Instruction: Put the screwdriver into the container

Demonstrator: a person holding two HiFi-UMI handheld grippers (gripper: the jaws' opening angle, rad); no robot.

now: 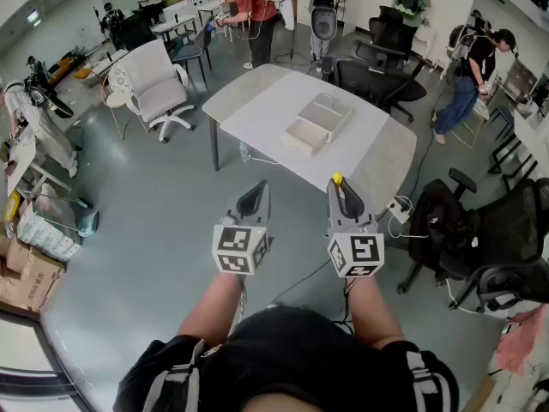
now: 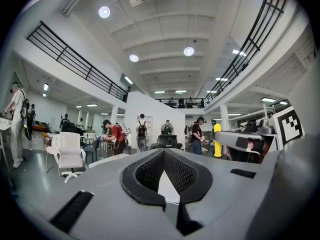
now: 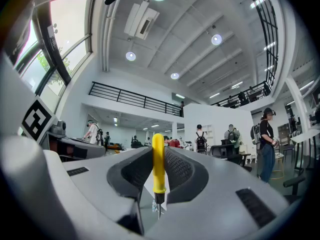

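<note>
In the head view I hold both grippers level over the grey floor, short of the white table (image 1: 257,110). A white container (image 1: 326,114) of open compartments lies on that table. My right gripper (image 1: 339,187) is shut on the screwdriver (image 1: 337,178). In the right gripper view the screwdriver (image 3: 158,164) stands upright between the black pads (image 3: 177,169), with its yellow handle up and its metal tip down. My left gripper (image 1: 256,191) has its jaws closed at the tips with nothing between them, as the left gripper view (image 2: 163,153) also shows.
A white office chair (image 1: 159,88) stands left of the table, and black chairs (image 1: 377,84) behind it and at the right (image 1: 497,230). A power strip (image 1: 399,209) with cables lies on the floor by the table's near corner. Several people stand farther back.
</note>
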